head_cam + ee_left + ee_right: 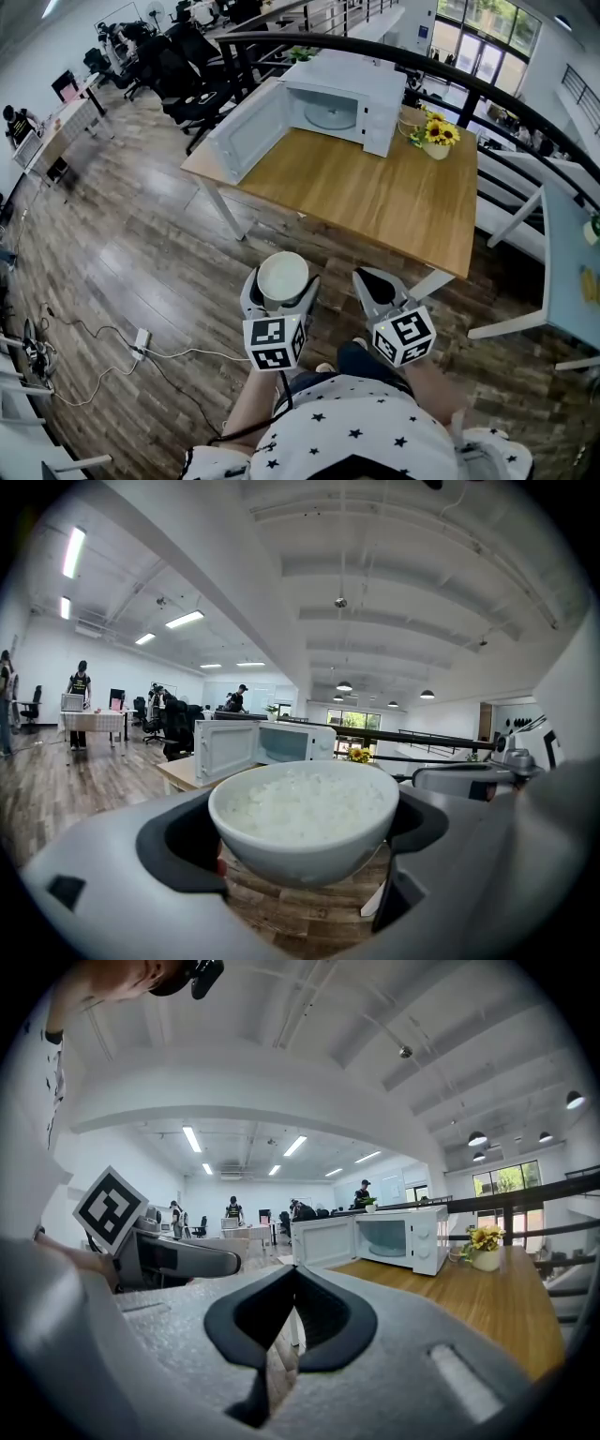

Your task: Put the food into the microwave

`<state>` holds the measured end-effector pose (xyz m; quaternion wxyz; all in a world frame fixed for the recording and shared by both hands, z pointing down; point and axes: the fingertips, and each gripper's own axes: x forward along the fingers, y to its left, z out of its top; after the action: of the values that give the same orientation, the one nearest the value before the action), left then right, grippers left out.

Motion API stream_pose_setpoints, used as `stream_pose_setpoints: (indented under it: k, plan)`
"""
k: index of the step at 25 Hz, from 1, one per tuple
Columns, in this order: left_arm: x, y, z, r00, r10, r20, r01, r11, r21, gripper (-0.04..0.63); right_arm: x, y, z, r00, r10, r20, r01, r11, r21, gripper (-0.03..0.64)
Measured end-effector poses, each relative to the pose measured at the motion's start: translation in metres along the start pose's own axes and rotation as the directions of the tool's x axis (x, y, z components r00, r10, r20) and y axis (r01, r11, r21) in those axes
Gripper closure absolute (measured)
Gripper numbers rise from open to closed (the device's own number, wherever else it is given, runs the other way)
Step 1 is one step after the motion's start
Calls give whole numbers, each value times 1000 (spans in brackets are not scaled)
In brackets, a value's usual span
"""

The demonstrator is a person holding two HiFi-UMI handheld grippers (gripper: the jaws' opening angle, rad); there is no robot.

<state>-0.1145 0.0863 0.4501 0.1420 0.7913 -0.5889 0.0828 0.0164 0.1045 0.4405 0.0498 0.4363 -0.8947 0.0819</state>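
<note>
Left hand-held gripper (283,281) clamps the bowl of rice (302,822) upright; the microwave (342,103) stands straight ahead, well apart, at the far edge of the bench (375,197), its door (246,133) swung open to the left. My right hand-held gripper (373,277), jaws together and empty, sits alongside

Bowl (302,855) in my left gripper (281,281): plain white, holding white rice (305,803).
My left gripper and my right gripper (292,1283): pale grey bodies, black jaw pads (178,841).
Marker cubes (277,342): black-and-white square patterns.
Microwave (347,94): white throughout.
Table (375,197) under the microwave: light honey wood top, white legs.
Flowers (439,133) beside the microwave: yellow, in a white pot (435,150).
Railing (525,112) behind the microwave: black.
Floor (141,253): dark brown planks.
My shirt (347,441): white with black stars.
</note>
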Motion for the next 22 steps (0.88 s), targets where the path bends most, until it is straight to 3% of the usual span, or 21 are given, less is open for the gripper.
stream_pose_setpoints:
  k: [11,22]
  plan:
    - [31,15,6,1000,3,-3,-3,1000,-11,81,38,-12,3,1000,20,-10,-19,1000,4,611]
    - [96,36,36,1000,12,11,-12,1000,-13,81,98,-60,25,1000,19,7,-19,1000,-5,611]
